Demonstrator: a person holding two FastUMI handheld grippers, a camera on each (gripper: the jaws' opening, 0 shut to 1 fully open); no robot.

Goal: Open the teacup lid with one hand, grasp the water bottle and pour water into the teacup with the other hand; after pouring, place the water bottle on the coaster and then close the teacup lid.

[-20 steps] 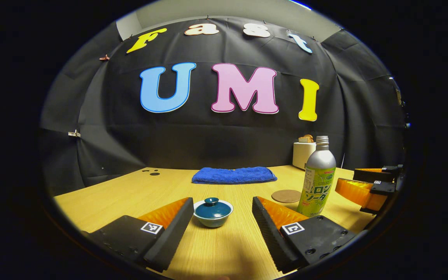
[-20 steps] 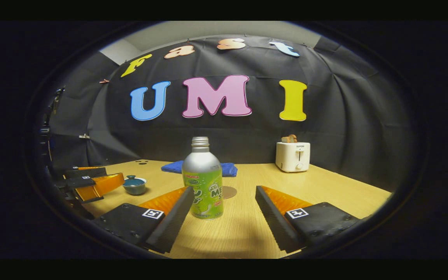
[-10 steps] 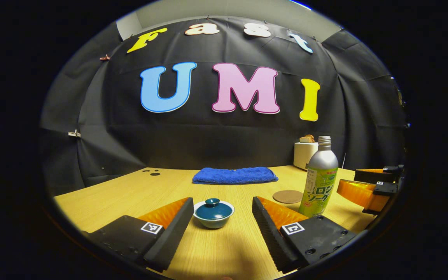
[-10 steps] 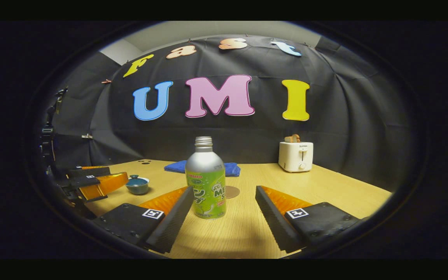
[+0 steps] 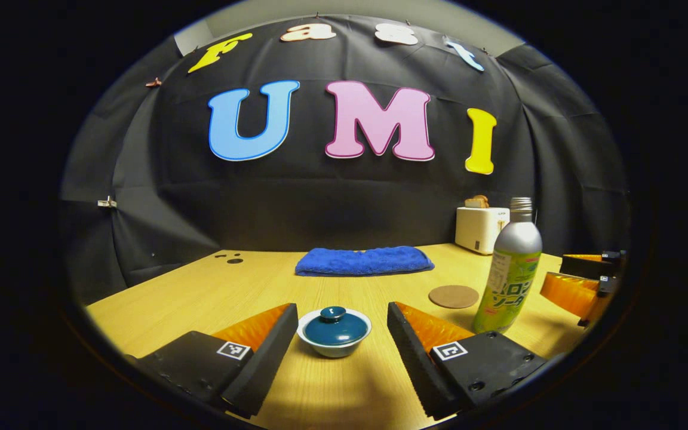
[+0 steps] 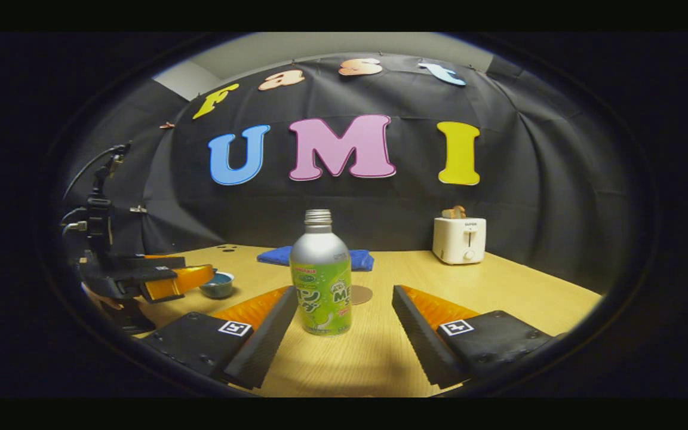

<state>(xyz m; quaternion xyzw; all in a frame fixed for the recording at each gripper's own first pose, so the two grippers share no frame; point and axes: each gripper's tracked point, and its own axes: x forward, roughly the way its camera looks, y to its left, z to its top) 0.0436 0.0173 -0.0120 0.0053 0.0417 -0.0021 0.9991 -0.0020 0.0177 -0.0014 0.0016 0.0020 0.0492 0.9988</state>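
Left tongs point(image 5: 338, 334), right tongs point(image 6: 344, 325): square coded markers, screws, ribbed inner faces.

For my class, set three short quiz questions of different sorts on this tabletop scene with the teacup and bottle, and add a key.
1. True or false: the lid sits on the teacup.
2. What stands between the right tongs' open fingers? A) toaster B) water bottle C) towel
3. Fill in: the coaster lies flat on the table, beside the ____.

Key: 1 true. 2 B, the water bottle, not yet gripped. 3 water bottle; the left tongs are open around the teacup.
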